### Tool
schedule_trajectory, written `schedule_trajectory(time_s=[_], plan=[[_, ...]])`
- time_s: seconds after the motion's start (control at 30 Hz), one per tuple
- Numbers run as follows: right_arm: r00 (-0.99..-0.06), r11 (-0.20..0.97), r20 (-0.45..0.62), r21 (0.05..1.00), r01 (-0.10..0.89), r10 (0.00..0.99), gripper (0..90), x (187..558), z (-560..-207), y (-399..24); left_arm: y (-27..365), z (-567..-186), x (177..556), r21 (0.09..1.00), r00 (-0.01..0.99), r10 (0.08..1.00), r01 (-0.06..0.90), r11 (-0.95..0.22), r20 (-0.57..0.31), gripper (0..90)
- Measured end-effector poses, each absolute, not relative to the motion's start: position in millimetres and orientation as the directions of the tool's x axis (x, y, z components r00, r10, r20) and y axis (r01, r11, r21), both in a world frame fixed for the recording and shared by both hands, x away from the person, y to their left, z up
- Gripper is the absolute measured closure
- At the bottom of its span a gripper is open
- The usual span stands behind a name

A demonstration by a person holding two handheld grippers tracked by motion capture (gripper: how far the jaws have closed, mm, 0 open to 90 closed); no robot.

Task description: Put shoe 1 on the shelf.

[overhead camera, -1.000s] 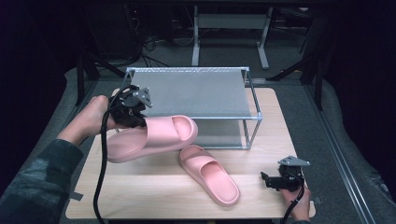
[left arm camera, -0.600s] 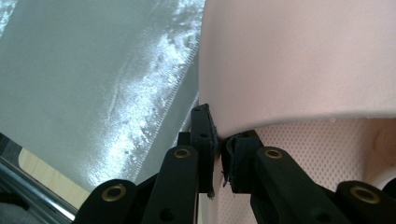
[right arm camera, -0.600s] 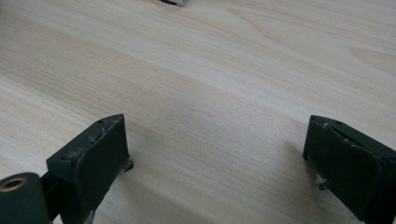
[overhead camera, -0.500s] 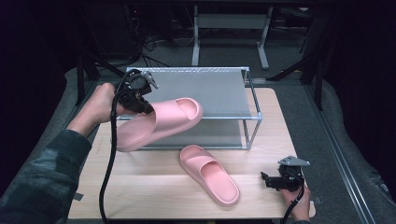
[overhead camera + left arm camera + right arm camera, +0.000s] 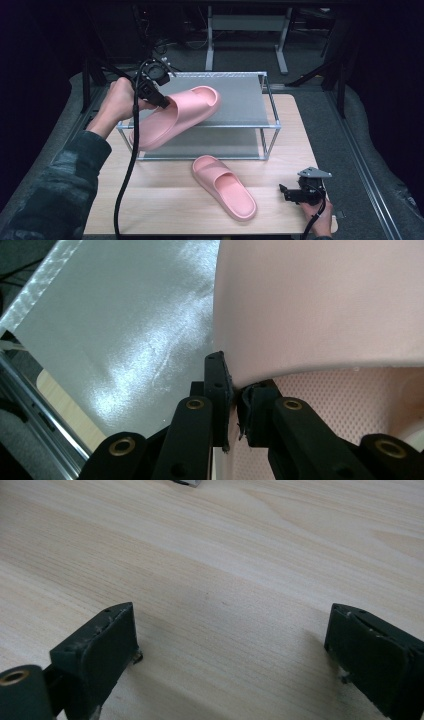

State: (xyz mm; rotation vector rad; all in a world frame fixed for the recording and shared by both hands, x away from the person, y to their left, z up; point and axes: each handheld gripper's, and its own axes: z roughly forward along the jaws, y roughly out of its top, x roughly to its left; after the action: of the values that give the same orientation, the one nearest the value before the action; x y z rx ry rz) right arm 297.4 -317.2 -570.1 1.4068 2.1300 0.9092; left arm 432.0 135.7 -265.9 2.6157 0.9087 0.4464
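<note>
Left gripper point(image 5: 156, 95) clenched on the strap edge of the raised pink slipper point(image 5: 175, 117); in the left gripper view the two jaws pinch the thin strap rim point(image 5: 235, 385), pads nearly together. Slipper hangs tilted, toe over the top shelf point(image 5: 240, 95) of the metal rack point(image 5: 270, 127), heel low and out past the rack's near-left corner, over the table point(image 5: 150, 200).

Step in hand, as I judge it: setting this slipper on the top shelf. To do it well, lift the heel clear of the near rail point(image 5: 200, 127) first, then carry the whole sole further in toward the far side before lowering. Level the sole so heel and toe land together. The grip is on a soft rim, so move slowly; a swing could peel the strap out of the jaws. Let go only once the sole lies flat on the mesh.

In the way: the near rail and the near-left post sit just under the heel. Cable point(image 5: 127, 165) trails down from the left gripper near the rack's left end; keep it off the frame.

Centre: second pink slipper point(image 5: 225, 186) lies flat on the table, near side of the rack, well clear.

Right: right gripper point(image 5: 295, 194) rests low at the near right corner of the table, jaws wide apart, nothing between them, bare wood point(image 5: 225, 580) in its own view.
</note>
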Motion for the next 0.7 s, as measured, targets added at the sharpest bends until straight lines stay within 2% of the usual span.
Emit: schedule_trajectory(time_s=[0.33,0.7], plan=[[-0.394,0.271,0.004,0.721,0.638,0.919,6.2,297,-570,-317,121,-262,454,0.426,0.653,0.74,0.631,-0.649,0.161,83.8],[-0.395,0.271,0.004,0.72,0.639,0.919,6.2,297,-570,-317,112,-271,487,0.402,0.471,0.87,0.776,-0.486,0.143,84.0]])
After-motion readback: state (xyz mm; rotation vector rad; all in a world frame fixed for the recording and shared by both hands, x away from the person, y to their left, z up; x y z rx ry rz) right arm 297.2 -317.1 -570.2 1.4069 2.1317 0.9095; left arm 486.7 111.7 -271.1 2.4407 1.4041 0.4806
